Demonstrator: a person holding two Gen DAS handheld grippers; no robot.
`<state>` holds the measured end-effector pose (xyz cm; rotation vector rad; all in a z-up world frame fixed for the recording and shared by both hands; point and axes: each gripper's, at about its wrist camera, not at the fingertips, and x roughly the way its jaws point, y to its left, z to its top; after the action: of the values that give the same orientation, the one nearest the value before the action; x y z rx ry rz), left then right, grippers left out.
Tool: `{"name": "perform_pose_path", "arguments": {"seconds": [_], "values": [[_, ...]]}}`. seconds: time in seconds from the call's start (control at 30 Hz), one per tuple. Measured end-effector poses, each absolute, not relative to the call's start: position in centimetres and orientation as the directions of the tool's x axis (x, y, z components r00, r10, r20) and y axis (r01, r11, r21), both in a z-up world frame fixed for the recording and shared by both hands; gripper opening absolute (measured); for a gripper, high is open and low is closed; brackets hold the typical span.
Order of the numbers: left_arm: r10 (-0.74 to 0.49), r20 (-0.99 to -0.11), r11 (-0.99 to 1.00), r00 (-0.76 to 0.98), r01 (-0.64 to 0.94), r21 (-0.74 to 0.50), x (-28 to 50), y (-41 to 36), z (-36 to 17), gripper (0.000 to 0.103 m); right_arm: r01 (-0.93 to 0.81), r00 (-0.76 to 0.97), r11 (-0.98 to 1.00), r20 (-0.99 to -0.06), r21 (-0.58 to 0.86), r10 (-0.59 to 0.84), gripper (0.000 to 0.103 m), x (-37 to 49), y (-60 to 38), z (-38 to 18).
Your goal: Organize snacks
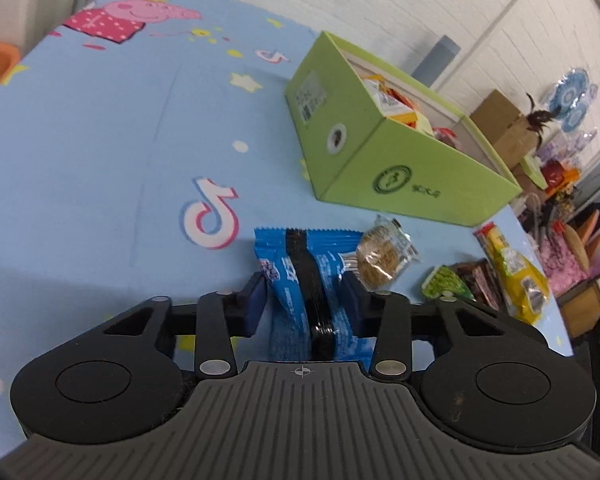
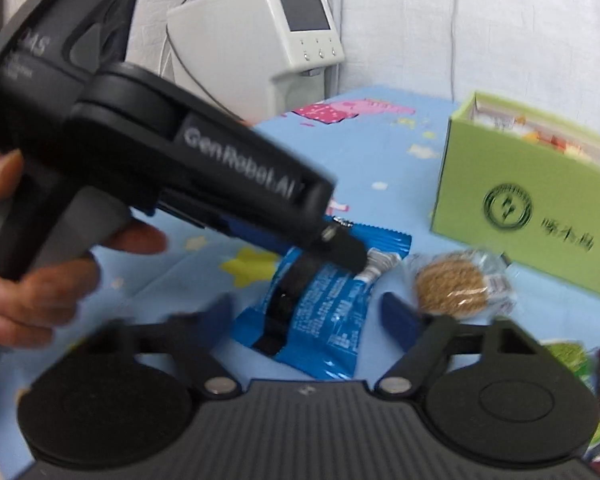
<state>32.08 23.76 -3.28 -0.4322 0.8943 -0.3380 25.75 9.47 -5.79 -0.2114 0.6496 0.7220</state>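
Between the blue pads of the left gripper sits a blue snack packet, its jaws closed in against the packet's 2 sides so the wrapper bulges between them. From the right wrist view the same blue snack packet lies on the light blue cartoon tablecloth, with the left gripper slanting down onto its upper end. The right gripper hovers low over the packet with its jaws spread wide, 1 pad on each side and neither touching the wrapper. A bare hand grips the left tool's handle at the left edge.

Just beside the packet, to its right, lies a round brown cookie in clear wrap. Farther right near the table edge are a green packet, a dark brown packet and a yellow packet, lying close together. Beyond them stands an open green box with several snacks already inside. Behind the table a white machine with a screen stands against the wall.
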Motion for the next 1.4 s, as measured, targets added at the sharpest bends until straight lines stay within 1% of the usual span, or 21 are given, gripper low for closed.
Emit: {"name": "perform_pose_path", "arguments": {"seconds": [0.03, 0.13, 0.2, 0.3, 0.43, 0.57, 0.7, 0.87, 0.97, 1.07, 1.1, 1.13, 1.17, 1.2, 1.27, 1.33, 1.4], "values": [[-0.459, -0.67, 0.859, 0.583, 0.099, -0.502, 31.7, 23.8, -3.3, 0.015, -0.669, 0.557, 0.741, -0.623, 0.054, 0.549, 0.06, 25.7, 9.3, -5.6], [-0.491, -0.644, 0.829, 0.586, 0.086, -0.553, 30.3, 23.7, -2.8, 0.013, -0.662, 0.548, 0.744, -0.616, 0.094, 0.566, 0.056, 24.9, 8.0, -5.0], [-0.505, -0.62, 0.819, 0.601, 0.105, -0.564, 29.6, 22.9, -1.5, 0.013, -0.655, 0.569, 0.75, -0.594, 0.091, 0.569, 0.056, 23.8, 6.9, -3.9], [-0.502, -0.588, 0.831, 0.635, 0.164, -0.532, 30.1, 20.8, 1.8, 0.014, -0.642, 0.621, 0.765, -0.55, 0.051, 0.558, 0.056, 23.2, 5.4, -1.6], [-0.517, -0.561, 0.834, 0.647, 0.231, -0.501, 34.6, 17.5, 6.0, 0.014, -0.608, 0.684, 0.794, -0.502, 0.008, 0.529, 0.056, 26.2, 3.0, 1.7], [-0.533, -0.547, 0.832, 0.645, 0.283, -0.477, 40.6, 14.0, 8.4, 0.013, -0.563, 0.731, 0.826, -0.492, -0.04, 0.474, 0.056, 31.4, 0.6, 4.3], [-0.518, -0.581, 0.847, 0.628, 0.283, -0.45, 46.8, 11.0, 8.2, 0.013, -0.53, 0.735, 0.846, -0.528, -0.054, 0.426, 0.056, 37.2, -1.2, 4.5], [-0.514, -0.638, 0.853, 0.573, 0.264, -0.45, 52.2, 8.0, 5.1, 0.013, -0.495, 0.701, 0.868, -0.607, -0.036, 0.374, 0.057, 43.1, -3.0, 1.6], [-0.492, -0.67, 0.868, 0.557, 0.256, -0.424, 53.3, 6.7, 2.9, 0.015, -0.494, 0.656, 0.869, -0.645, 0.027, 0.393, 0.064, 44.6, -4.2, -0.3], [-0.503, -0.663, 0.86, 0.554, 0.248, -0.445, 52.8, 6.8, 2.4, 0.028, -0.482, 0.671, 0.875, -0.627, 0.035, 0.395, 0.073, 44.3, -4.7, -0.2], [-0.506, -0.649, 0.857, 0.569, 0.246, -0.452, 52.3, 7.1, 2.9, 0.036, -0.484, 0.681, 0.875, -0.614, 0.03, 0.398, 0.075, 43.7, -5.0, 0.3], [-0.502, -0.631, 0.858, 0.591, 0.247, -0.451, 51.5, 7.4, 3.6, 0.045, -0.485, 0.696, 0.874, -0.594, 0.024, 0.402, 0.079, 42.8, -5.3, 1.0], [-0.496, -0.609, 0.86, 0.619, 0.254, -0.443, 50.4, 7.7, 4.7, 0.049, -0.487, 0.711, 0.873, -0.572, 0.018, 0.409, 0.09, 41.8, -5.6, 1.8], [-0.49, -0.59, 0.863, 0.641, 0.259, -0.434, 49.3, 8.0, 5.6, 0.054, -0.492, 0.726, 0.871, -0.549, 0.007, 0.414, 0.093, 40.0, -5.8, 2.7], [-0.488, -0.54, 0.862, 0.686, 0.283, -0.421, 46.3, 8.6, 7.8, 0.06, -0.497, 0.761, 0.867, -0.495, -0.03, 0.419, 0.092, 36.1, -6.6, 4.4], [-0.501, -0.497, 0.852, 0.708, 0.303, -0.427, 43.1, 9.0, 9.0, 0.07, -0.498, 0.78, 0.866, -0.459, -0.043, 0.425, 0.092, 32.8, -8.1, 5.2], [-0.518, -0.47, 0.84, 0.715, 0.323, -0.436, 39.8, 9.0, 9.3, 0.074, -0.485, 0.789, 0.874, -0.446, -0.033, 0.422, 0.092, 29.7, -9.6, 5.3]]}}
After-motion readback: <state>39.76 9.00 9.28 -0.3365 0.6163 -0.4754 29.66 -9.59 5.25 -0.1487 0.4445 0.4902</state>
